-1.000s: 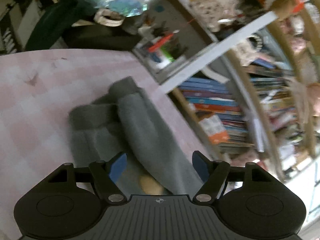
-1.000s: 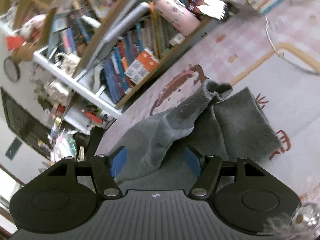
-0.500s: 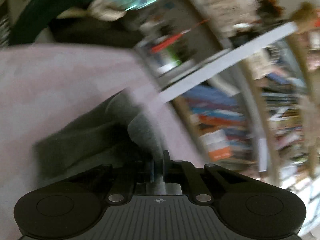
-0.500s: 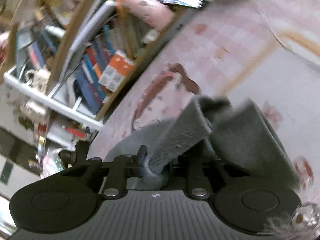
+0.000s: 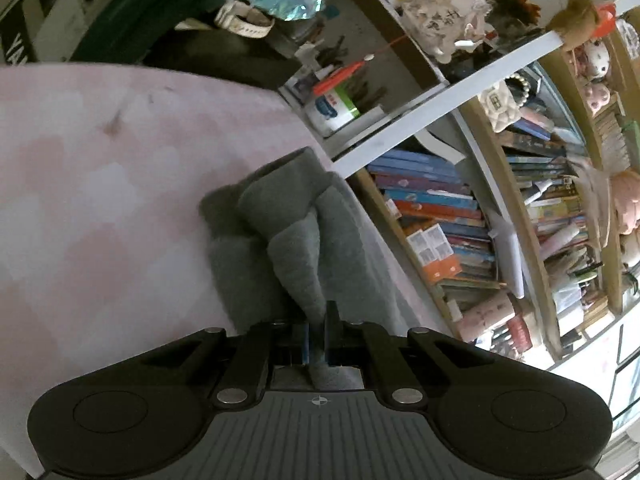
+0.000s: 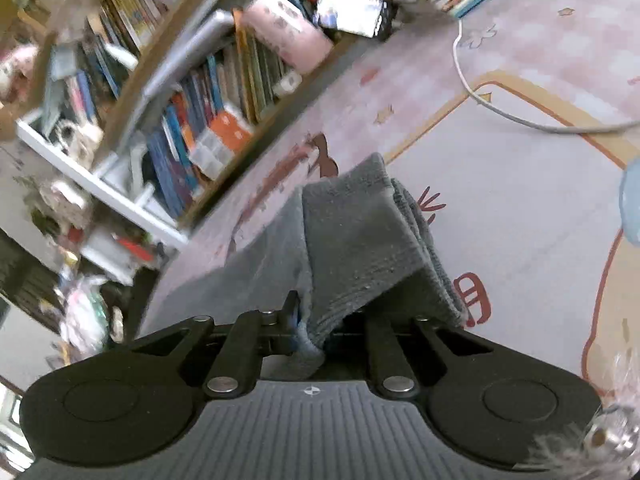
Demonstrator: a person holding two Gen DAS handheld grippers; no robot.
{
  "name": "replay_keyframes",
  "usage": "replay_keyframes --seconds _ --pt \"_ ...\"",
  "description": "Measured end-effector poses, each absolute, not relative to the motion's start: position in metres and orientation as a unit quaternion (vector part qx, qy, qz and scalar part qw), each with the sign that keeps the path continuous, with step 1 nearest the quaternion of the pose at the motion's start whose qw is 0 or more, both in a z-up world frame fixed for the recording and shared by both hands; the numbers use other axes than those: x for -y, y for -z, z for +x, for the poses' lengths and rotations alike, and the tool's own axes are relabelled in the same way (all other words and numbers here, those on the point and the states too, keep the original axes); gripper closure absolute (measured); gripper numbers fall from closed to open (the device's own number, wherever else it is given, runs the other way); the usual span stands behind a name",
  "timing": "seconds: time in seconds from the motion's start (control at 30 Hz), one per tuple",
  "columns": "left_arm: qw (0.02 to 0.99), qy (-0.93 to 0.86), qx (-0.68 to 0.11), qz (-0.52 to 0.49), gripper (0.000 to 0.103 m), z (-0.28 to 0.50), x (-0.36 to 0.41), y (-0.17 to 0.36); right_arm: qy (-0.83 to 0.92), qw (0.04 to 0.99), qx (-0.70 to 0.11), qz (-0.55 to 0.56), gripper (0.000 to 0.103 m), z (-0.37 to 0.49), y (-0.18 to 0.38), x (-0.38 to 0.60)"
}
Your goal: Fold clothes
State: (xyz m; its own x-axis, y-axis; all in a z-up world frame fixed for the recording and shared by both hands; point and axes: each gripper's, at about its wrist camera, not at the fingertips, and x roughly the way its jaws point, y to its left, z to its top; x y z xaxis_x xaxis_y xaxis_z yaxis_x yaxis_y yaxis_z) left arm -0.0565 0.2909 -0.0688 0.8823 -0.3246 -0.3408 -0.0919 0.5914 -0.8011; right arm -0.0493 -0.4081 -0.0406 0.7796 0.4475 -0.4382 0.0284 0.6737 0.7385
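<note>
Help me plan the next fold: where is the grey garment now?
The grey garment lies on the pink mat beside the bookshelf, pinched by the left hand-held gripper and the right hand-held gripper.

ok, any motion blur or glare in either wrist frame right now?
Left wrist: sharp overall; the grey knitted garment and bookshelf read cleanly, with fisheye bending at the edges. Right wrist: the bookshelf on the left side is smeared by motion, the garment centre is crisp, no strong glare.

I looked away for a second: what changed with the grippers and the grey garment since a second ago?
Both grippers closed. The left gripper and right gripper, open a second ago, now each pinch an edge of the grey garment, pulling it up into folds. The garment's far end still rests on the pink rug.
</note>
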Motion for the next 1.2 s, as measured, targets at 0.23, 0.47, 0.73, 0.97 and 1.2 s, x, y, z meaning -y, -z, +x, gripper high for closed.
replay_keyframes --seconds 0.23,0.47,0.73,0.97,1.2 --pt "0.873 0.098 -0.186 -0.441 0.099 -0.057 -0.286 0.035 -0.131 0.9 -0.263 0.323 0.092 -0.041 -0.005 0.396" --pt "0.876 0.106 -0.179 -0.435 0.099 -0.068 -0.285 0.031 -0.105 0.916 -0.26 0.287 0.091 -0.056 -0.004 0.399" --pt "0.868 0.073 -0.233 -0.433 0.094 -0.073 -0.286 0.067 -0.071 0.925 -0.263 0.265 0.065 -0.069 0.015 0.398" --pt "0.878 0.063 -0.223 -0.418 0.084 -0.075 -0.282 0.066 0.007 0.976 -0.167 0.14 0.06 -0.096 -0.024 0.373" --pt "0.883 0.051 -0.206 -0.419 0.091 -0.072 -0.279 0.059 -0.068 0.978 -0.192 0.046 0.081 -0.083 -0.018 0.319"
